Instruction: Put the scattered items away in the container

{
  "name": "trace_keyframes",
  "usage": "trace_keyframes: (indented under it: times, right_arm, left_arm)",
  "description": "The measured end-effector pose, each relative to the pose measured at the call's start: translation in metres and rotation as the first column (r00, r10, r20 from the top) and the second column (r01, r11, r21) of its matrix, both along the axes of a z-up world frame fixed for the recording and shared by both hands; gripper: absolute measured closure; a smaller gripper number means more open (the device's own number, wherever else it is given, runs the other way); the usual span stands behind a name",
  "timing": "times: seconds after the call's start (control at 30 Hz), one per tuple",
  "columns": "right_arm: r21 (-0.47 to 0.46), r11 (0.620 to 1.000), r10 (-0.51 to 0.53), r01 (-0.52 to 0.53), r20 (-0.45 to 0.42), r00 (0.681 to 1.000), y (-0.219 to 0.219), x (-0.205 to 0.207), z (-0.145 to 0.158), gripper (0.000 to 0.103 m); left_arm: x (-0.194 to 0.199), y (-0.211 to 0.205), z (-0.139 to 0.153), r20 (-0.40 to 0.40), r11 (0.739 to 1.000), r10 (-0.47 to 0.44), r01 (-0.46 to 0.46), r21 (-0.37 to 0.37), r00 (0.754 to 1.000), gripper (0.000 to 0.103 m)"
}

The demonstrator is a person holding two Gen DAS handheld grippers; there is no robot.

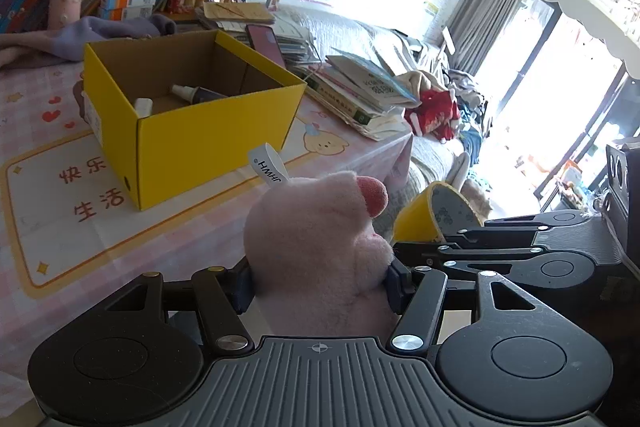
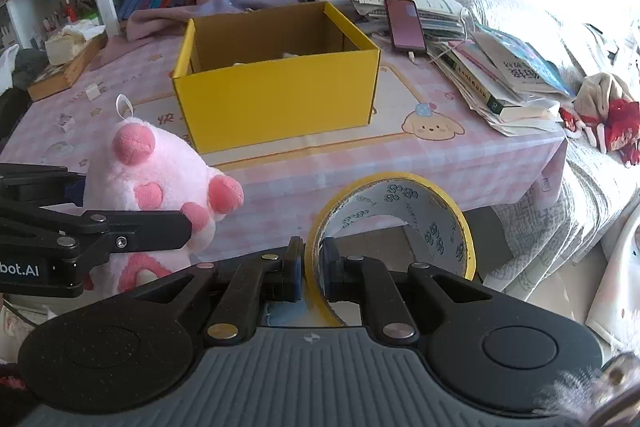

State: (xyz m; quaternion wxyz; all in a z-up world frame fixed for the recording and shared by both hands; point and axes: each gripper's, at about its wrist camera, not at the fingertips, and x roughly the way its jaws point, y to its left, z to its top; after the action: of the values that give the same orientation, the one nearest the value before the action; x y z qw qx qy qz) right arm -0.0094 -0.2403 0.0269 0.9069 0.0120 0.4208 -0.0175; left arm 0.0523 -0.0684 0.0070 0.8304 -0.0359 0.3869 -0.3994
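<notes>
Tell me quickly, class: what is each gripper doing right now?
Left gripper: closed on the pink plush toy.
Right gripper: closed on the yellow tape roll.

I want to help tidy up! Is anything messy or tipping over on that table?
Yes. The stack of books at the table's corner is splayed and crooked, with some jutting past the edge. The phone lies on a second untidy paper pile. The yellow box stands straight and undamaged.

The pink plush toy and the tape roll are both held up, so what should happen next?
Probably carry both over the open yellow box and let go: the plush toy and tape roll are gripped short of it, off the table's near edge.
</notes>
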Motion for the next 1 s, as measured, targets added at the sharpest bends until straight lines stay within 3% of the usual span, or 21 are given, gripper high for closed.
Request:
trace_keyframes:
  times: [0.4, 0.6, 0.8, 1.0]
  right_arm:
    - [0.004, 1.000, 0.012, -0.012, -0.008, 1.000, -0.028, 0.048, -0.005, 0.094]
    - [0.000, 0.999, 0.033, -0.033, 0.052, 0.998, -0.049, 0.078, 0.008, 0.094]
    - [-0.012, 0.992, 0.125, -0.124, 0.133, 0.983, -0.065, 0.117, 0.030, 0.094]
    - [-0.007, 0.971, 0.235, -0.239, 0.201, 0.951, -0.077, 0.160, 0.049, 0.094]
  left_arm:
    - [0.042, -0.029, -0.001, 0.021, 1.000, -0.012, 0.012, -0.002, 1.000, 0.042]
    - [0.067, -0.046, 0.014, 0.098, 1.000, 0.010, -0.008, -0.016, 0.995, 0.042]
    - [0.091, -0.056, 0.037, 0.184, 0.996, 0.094, -0.093, -0.016, 0.978, 0.042]
    - [0.118, -0.059, 0.052, 0.257, 0.976, 0.207, -0.218, 0.014, 0.944, 0.042]
